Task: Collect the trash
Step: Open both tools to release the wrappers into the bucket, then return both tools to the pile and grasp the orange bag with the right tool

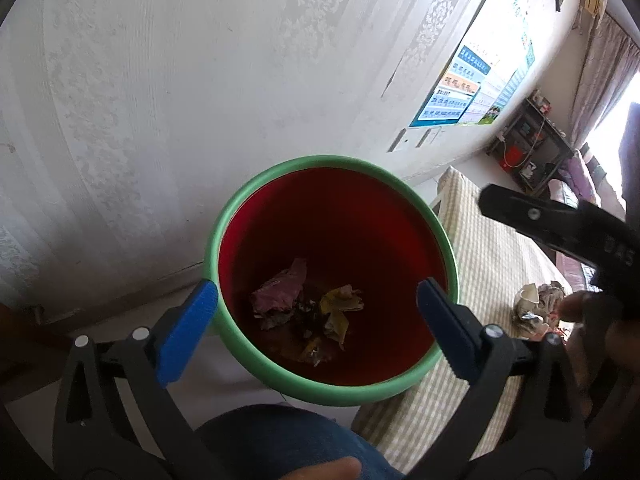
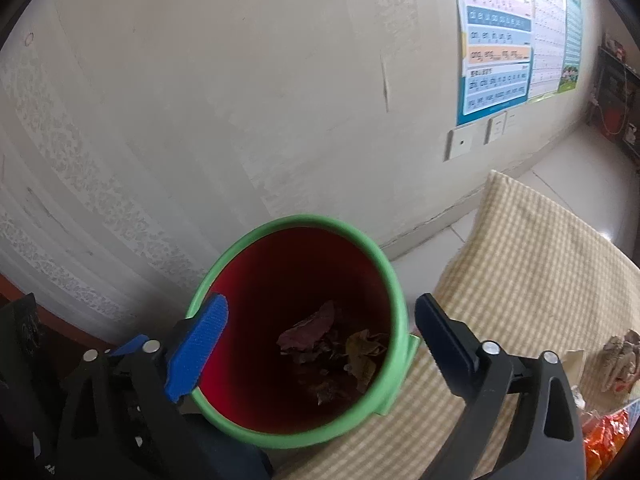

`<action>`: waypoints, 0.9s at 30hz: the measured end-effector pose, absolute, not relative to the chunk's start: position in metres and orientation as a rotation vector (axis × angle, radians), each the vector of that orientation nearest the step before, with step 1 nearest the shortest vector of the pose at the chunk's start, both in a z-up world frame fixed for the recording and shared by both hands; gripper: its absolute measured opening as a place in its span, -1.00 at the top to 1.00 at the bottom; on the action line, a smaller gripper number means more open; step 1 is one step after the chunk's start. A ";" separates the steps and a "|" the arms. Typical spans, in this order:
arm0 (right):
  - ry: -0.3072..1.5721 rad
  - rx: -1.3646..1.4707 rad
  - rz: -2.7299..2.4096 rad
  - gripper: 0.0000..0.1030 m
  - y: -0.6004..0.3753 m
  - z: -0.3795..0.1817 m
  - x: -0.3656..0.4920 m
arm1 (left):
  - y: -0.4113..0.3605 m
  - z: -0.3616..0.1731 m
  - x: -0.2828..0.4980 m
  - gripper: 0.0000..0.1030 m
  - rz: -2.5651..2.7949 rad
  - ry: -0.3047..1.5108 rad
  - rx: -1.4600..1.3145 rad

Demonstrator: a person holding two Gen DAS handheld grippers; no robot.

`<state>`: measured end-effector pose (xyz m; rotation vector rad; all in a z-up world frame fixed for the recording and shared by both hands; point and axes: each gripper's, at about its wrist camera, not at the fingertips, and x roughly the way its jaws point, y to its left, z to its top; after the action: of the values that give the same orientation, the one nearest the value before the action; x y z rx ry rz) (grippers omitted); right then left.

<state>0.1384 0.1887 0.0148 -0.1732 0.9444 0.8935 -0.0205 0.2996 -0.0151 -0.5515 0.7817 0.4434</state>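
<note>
Fingers of left gripper (image 1: 318, 304) and right gripper (image 2: 320, 328) are gaping wide, empty, over the bin (image 1: 240, 344). Checked cloth (image 2: 520, 248) is covering the surface by a papered wall (image 2: 240, 80). Crumpled trash (image 1: 308, 304) is lying in the bin's bottom.

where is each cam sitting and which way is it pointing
Left wrist: sits on the left gripper, looking down into the green-rimmed red bin; shows its open blue fingers, a jeans knee, and the right gripper at right.
Right wrist: sits on the right gripper, angled down at the bin from its right; shows its own open fingers.
Shared: bin, crumpled trash inside, checked cloth, wall poster.
</note>
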 end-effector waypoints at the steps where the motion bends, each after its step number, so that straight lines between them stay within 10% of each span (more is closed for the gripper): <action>1: 0.941 -0.171 0.888 -0.86 0.185 0.016 0.138 | 0.298 -0.014 -0.021 -0.90 0.440 0.780 -0.555; 27: 0.911 -0.043 0.615 -0.86 -0.041 0.034 0.131 | 0.157 0.021 0.003 -0.90 0.211 0.801 -0.410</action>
<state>0.1305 -0.0410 0.0340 -0.0426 0.9105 0.6150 0.0029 0.1571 0.0206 -0.4102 0.8015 0.2112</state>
